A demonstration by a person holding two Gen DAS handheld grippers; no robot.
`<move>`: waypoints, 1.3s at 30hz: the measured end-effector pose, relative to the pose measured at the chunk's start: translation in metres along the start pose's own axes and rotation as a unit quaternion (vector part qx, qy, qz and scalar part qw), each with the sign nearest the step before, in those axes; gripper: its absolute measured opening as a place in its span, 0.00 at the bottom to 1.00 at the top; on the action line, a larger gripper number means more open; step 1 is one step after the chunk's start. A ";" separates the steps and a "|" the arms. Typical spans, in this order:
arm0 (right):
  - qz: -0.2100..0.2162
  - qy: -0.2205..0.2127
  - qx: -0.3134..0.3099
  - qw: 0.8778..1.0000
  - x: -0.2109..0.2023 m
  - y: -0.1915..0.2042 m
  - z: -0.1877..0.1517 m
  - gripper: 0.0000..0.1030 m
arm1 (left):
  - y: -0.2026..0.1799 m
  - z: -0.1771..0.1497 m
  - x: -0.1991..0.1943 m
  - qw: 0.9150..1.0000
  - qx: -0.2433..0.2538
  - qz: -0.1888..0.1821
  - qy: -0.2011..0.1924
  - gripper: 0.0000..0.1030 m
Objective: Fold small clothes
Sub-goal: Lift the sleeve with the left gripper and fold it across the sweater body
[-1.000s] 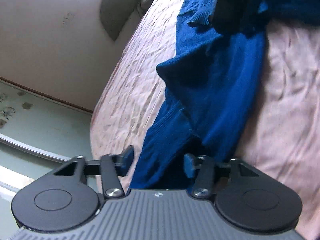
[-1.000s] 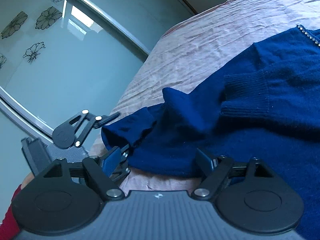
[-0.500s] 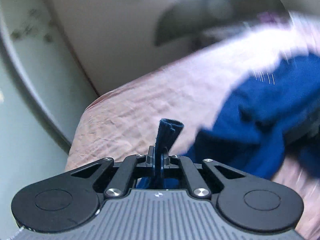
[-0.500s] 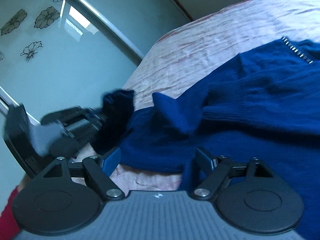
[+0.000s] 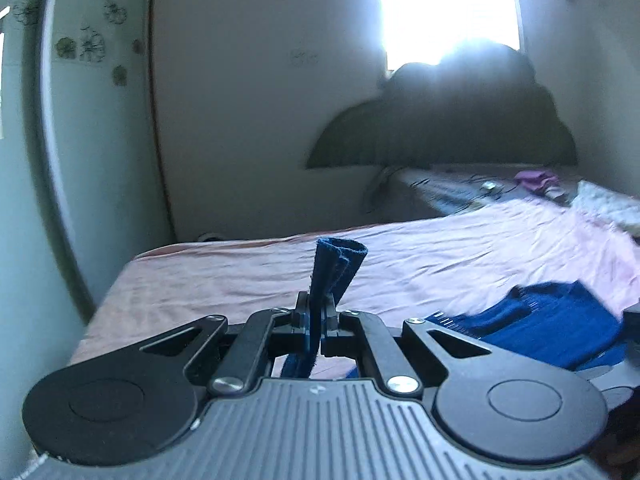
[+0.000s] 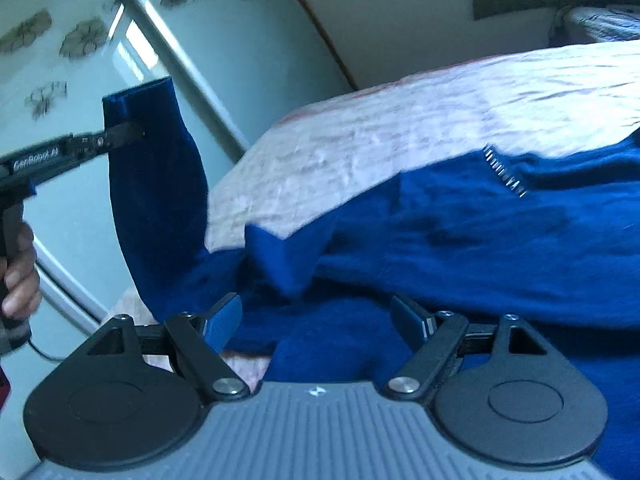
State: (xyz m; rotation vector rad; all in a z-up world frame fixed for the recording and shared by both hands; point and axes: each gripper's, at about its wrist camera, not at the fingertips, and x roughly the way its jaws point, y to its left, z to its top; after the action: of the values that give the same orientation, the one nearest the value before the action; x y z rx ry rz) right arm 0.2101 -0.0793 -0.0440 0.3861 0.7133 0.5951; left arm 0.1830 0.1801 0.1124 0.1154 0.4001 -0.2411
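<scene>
Blue knit: one sweater (image 6: 460, 248), spread over the near part of the bed (image 6: 400, 120), body flat, a row of small studs at the neckline. One sleeve (image 6: 156, 200) is lifted off the bed and hangs in an arc from its cuff down to the sweater body.

Two hand-held grippers in view. Left hand-held gripper (image 5: 316, 316): clenched on the sleeve cuff; the cuff end fans out above the pinched pads in the left wrist view. The right wrist view shows it from the side, fingers (image 6: 120, 134) biting the cuff near its top edge, held up clear of the bed. One hand (image 6: 20, 276) wraps its handle at the left edge.

Right hand-held gripper (image 6: 316, 322): released, jaws wide apart, nothing pinched. Low over the near sweater edge, blue fabric visible between and beyond the pads; can't tell whether the pads touch the knit.

Bed cover is pink, wrinkled, one sheet. Behind it: a pale wall, a glass panel (image 6: 80, 40) with flower prints, and one bright window (image 5: 448, 8). Far end of the bed carries some small cloth items (image 5: 536, 180), blurred, count unclear.
</scene>
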 end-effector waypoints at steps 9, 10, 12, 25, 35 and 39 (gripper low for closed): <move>-0.020 -0.040 0.033 0.998 -0.035 -0.031 0.019 0.80 | -0.059 0.011 0.025 0.999 -0.019 -0.041 -0.016 0.06; -0.026 -0.040 0.032 0.998 -0.038 -0.034 0.019 0.80 | -0.065 0.013 0.029 0.999 -0.023 -0.045 -0.017 0.05; -0.042 -0.044 0.031 0.998 -0.044 -0.041 0.019 0.80 | -0.077 0.017 0.037 0.998 -0.039 -0.055 -0.019 0.05; -0.212 -0.068 -0.051 0.974 -0.094 -0.083 0.020 0.81 | -0.176 0.013 0.085 0.991 -0.047 -0.126 0.002 0.05; -0.239 -0.071 -0.027 0.968 -0.132 -0.115 0.001 0.89 | -0.229 0.006 0.110 0.988 -0.025 -0.151 0.030 0.05; -0.252 -0.067 -0.031 0.965 -0.145 -0.122 -0.008 0.89 | -0.249 0.006 0.117 0.986 -0.016 -0.164 0.038 0.05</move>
State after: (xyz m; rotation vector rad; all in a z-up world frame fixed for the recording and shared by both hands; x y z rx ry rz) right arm 0.1622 -0.2631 -0.0411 0.1710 0.6284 0.1063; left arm 0.2261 -0.0860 0.0555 0.0255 0.4990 -0.5553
